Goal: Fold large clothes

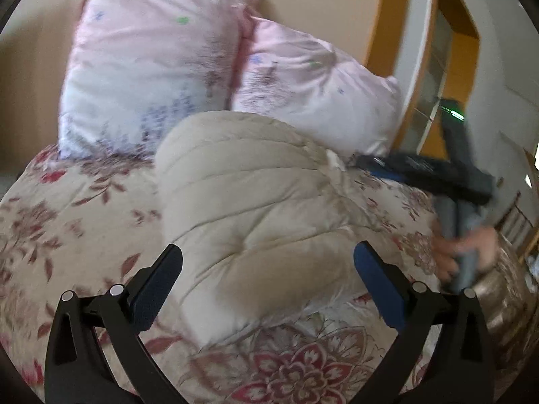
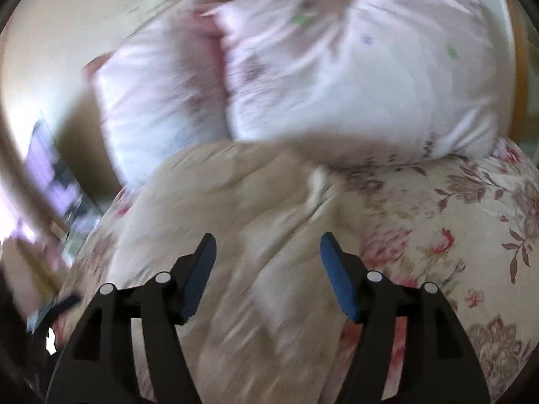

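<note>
A beige quilted coat (image 1: pixel 256 202) lies bunched in a folded heap on a floral bedspread (image 1: pixel 67 222). My left gripper (image 1: pixel 268 252) hovers over the coat's near end, its jaws wide open and nothing between the pads. At the right of the left wrist view, a hand (image 1: pixel 471 252) holds the right tool by its handle beside the coat's right edge. In the blurred right wrist view, my right gripper (image 2: pixel 267 239) stands open just above the same coat (image 2: pixel 235 235), with no cloth pinched between its blue pads.
Two pink flowered pillows (image 1: pixel 148 67) (image 1: pixel 313 91) lean against the wall behind the coat, also in the right wrist view (image 2: pixel 353 67). An orange door frame (image 1: pixel 397 17) stands at the back right. The bedspread (image 2: pixel 454 219) extends on both sides.
</note>
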Action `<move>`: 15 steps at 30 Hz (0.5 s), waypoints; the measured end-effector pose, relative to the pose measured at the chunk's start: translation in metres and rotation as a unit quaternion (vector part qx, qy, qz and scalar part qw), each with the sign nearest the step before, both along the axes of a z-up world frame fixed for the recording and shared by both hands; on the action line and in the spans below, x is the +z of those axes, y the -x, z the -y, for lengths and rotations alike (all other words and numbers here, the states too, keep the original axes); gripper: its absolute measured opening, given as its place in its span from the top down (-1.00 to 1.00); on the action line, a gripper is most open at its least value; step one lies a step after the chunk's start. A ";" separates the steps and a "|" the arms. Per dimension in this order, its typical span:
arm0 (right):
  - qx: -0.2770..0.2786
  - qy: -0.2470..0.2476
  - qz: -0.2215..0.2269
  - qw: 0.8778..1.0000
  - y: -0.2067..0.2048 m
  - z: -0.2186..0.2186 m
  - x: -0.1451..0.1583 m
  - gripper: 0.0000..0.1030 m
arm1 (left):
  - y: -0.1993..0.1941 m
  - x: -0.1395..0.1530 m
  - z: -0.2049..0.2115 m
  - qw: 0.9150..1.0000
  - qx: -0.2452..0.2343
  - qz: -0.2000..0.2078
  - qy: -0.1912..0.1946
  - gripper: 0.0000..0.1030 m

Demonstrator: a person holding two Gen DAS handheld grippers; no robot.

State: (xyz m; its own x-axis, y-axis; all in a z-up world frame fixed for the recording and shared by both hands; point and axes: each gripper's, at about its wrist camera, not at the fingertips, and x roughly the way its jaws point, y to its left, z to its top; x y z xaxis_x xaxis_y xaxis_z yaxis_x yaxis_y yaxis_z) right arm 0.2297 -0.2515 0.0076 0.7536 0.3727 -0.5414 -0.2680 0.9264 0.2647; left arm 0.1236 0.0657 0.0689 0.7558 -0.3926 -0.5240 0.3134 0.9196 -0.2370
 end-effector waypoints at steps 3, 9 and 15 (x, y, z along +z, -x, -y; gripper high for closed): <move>0.035 0.058 0.004 0.998 0.031 -0.022 -0.009 -0.25 | 0.007 -0.002 -0.008 1.000 0.023 -0.005 0.003 -0.97; 0.035 0.104 -0.073 0.991 0.008 -0.042 -0.059 -0.36 | 0.018 -0.006 -0.008 0.998 0.054 -0.019 -0.020 -0.97; 0.010 0.108 -0.060 0.992 0.014 -0.042 -0.052 -0.58 | 0.020 -0.019 -0.001 0.993 0.082 -0.055 -0.063 -0.97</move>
